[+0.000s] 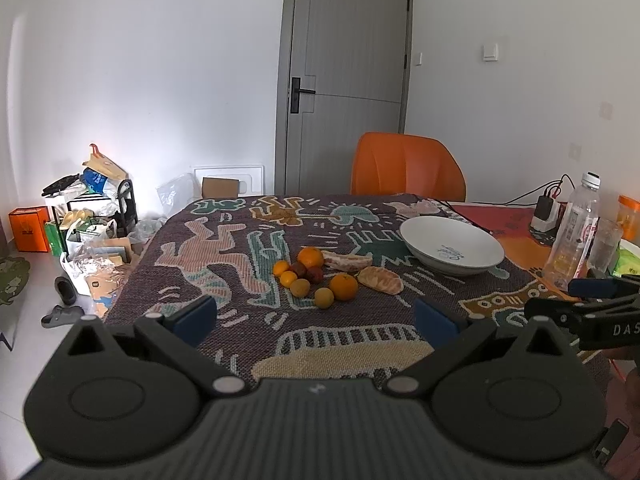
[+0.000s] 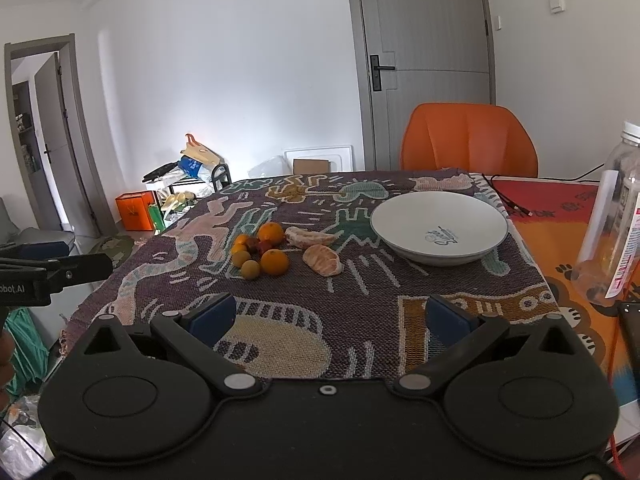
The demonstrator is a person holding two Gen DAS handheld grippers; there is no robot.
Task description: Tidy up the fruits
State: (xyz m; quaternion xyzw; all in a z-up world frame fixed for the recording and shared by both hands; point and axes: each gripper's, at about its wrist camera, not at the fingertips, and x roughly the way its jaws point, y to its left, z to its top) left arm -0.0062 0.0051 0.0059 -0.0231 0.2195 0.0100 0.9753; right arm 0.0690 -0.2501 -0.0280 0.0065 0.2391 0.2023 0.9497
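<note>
A cluster of small fruits [image 1: 310, 276] [image 2: 260, 250] lies mid-table on the patterned cloth: oranges, small yellow citrus and dark red fruits. Two peeled citrus pieces [image 1: 380, 279] [image 2: 322, 260] rest just right of the cluster. An empty white bowl [image 1: 452, 245] [image 2: 439, 227] sits further right. My left gripper [image 1: 316, 318] hovers open, short of the fruits, nothing between its blue pads. My right gripper [image 2: 328, 316] is also open and empty, held back from the bowl and fruits. Each gripper shows at the edge of the other's view.
An orange chair [image 1: 406, 168] [image 2: 468, 140] stands behind the table in front of a grey door [image 1: 348, 76]. A clear plastic bottle [image 1: 574, 232] [image 2: 616, 216], a glass and a charger with cables sit at the table's right side. Bags and boxes [image 1: 88, 216] clutter the floor left.
</note>
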